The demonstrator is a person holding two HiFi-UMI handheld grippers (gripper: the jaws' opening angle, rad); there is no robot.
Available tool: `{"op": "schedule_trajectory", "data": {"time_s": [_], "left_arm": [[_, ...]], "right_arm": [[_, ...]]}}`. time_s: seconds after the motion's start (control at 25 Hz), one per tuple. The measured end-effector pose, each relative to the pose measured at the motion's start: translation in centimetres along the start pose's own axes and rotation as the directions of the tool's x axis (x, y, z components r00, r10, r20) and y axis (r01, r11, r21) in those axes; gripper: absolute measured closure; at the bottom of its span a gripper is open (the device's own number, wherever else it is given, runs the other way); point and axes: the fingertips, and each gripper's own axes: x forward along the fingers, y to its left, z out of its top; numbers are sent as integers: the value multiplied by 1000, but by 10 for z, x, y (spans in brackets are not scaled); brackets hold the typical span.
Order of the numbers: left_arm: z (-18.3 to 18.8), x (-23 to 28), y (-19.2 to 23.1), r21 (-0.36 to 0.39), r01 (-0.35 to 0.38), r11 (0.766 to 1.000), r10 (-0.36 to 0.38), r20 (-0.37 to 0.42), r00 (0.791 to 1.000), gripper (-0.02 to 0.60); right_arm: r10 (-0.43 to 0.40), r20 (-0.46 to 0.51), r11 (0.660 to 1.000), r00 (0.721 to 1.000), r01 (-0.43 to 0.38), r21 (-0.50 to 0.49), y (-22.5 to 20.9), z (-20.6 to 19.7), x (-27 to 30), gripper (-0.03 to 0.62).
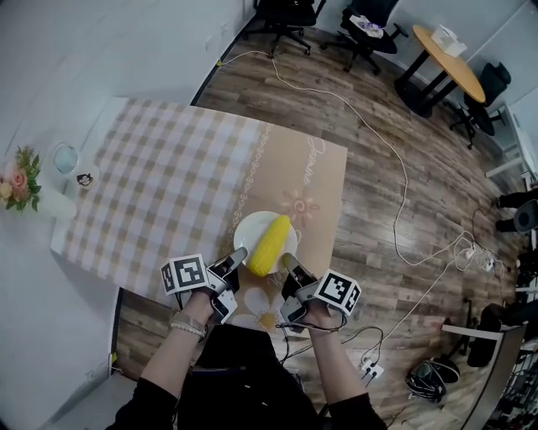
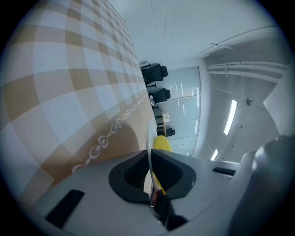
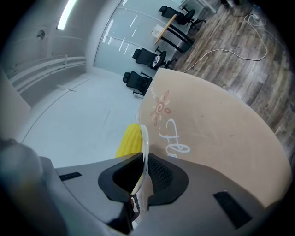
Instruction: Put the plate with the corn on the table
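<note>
Corn, a single yellow cob (image 1: 270,244), is lying across a round white plate (image 1: 249,225), running from the near rim toward the far one. Both grippers are holding this plate at once. The left gripper (image 1: 237,256) is pinching the near-left rim and the right gripper (image 1: 291,263) is pinching the near-right rim, each with a black-and-white marker cube riding behind it. In the left gripper view the two dark padded jaws are pressing together on the thin white edge (image 2: 148,133), with the cob (image 2: 162,144) showing just beyond on the right. In the right gripper view the jaws are likewise clamping the edge (image 3: 144,138), with the cob (image 3: 129,138) on the left. The plate is sitting over the plain tan border of a rectangular table covered in a beige-and-white checked cloth (image 1: 168,176), close to the near edge and right of the middle. Whether it is resting on the cloth or hanging just above it cannot be told. A bunch of pink flowers (image 1: 18,180) and a clear glass (image 1: 65,158) are standing beside the cloth's left side, well apart from the plate. Beyond the table, a white cable (image 1: 370,126) is trailing across the wood-plank floor (image 1: 420,201) toward black office chairs (image 1: 286,17) and a round wooden table (image 1: 450,63).
</note>
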Motion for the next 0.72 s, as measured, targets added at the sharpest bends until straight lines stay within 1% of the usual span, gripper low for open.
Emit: {"op": "schedule_trajectory", "data": {"time_s": [0.32,0.52,0.72], "left_arm": [[-1,8,15,-14,-39,999,38,-16,999,558],[10,-2,27,-22,-60,998,60,-22,998,558],[-4,12,30,-19,-89,996,88,-25,996,554]], "right_arm": [[-40,-16,999,999,40,11,-18,-2,8,539],[-63,-26,998,998,63,11,-17,-13,23,534],[-90,-38,996,995,90,13,-34,-6,13,530]]}}
